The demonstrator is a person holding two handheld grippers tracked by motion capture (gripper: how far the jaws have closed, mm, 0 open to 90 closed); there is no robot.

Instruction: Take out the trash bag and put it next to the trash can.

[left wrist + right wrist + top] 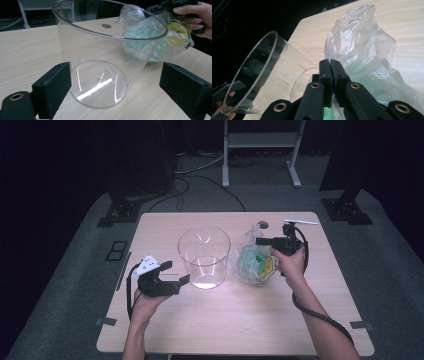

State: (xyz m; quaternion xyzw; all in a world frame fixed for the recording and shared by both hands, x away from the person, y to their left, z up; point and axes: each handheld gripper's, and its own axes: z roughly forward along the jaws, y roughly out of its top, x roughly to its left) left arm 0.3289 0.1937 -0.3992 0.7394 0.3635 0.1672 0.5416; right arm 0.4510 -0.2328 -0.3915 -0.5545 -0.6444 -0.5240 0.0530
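The right claw is clenched on the crumpled clear bag, holding its green and yellow contents. The left claw rests released, the glass jar just ahead of it on the table.

The high view sat above your side, looking forward and down over the whole table. Your left gripper view hung low and close, facing the clear tub with the plastic bag behind. Your right gripper view looked along its jaws, right up against that bag, tub alongside. All three shared tub and bag.
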